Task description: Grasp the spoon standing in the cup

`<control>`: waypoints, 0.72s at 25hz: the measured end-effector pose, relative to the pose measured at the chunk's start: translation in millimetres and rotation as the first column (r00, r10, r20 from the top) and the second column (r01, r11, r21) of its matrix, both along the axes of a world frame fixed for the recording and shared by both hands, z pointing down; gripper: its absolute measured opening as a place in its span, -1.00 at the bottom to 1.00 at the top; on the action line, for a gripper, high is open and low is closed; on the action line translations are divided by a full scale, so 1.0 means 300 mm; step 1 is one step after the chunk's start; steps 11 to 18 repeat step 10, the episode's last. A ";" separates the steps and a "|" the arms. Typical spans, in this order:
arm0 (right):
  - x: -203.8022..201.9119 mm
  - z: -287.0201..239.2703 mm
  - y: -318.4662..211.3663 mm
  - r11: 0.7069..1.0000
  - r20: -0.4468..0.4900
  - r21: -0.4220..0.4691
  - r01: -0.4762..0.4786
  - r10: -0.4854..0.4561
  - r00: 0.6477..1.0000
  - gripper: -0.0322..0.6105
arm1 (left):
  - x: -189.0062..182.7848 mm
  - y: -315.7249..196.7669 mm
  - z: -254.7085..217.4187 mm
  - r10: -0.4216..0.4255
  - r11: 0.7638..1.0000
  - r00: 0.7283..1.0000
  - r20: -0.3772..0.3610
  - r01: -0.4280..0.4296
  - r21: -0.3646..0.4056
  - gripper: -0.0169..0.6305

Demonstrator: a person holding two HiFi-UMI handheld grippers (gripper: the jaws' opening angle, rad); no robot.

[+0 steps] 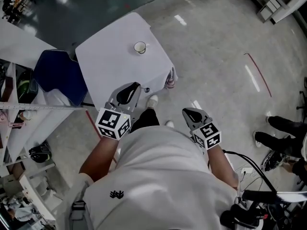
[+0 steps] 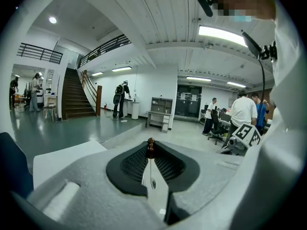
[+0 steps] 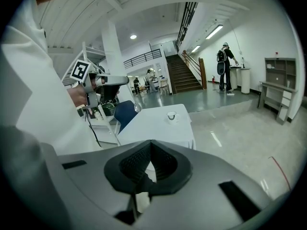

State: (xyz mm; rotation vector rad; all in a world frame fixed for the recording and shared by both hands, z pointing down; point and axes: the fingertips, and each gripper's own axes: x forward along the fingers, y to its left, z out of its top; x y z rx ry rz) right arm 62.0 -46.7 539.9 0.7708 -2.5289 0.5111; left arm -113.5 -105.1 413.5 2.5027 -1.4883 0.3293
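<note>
My left gripper (image 1: 136, 86) is shut on a thin metal spoon (image 2: 150, 150). The spoon's brown bead end pokes up past the fingertips, and its small bowl (image 3: 137, 108) hangs below the jaws. The gripper hovers over the near edge of the white-clothed table (image 1: 110, 66). A white cup (image 1: 139, 47) stands alone toward the table's far side, well ahead of the gripper, and it also shows in the right gripper view as the cup (image 3: 171, 115). My right gripper (image 1: 186, 111) is held off the table over the floor, jaws shut with nothing between them (image 3: 151, 145).
A blue chair (image 1: 57, 73) stands at the table's left. Shelving and clutter (image 1: 19, 128) fill the left edge. Another person's legs and shoes (image 1: 283, 131) are at the right, with cables (image 1: 249, 171) on the floor near me. A red floor mark (image 1: 259, 71) lies to the right.
</note>
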 end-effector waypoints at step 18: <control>-0.057 -0.022 -0.195 0.997 -0.013 0.024 -0.074 0.074 0.997 -0.88 | -0.154 -0.264 -0.008 -0.004 1.000 1.000 -0.010 0.004 0.010 -0.80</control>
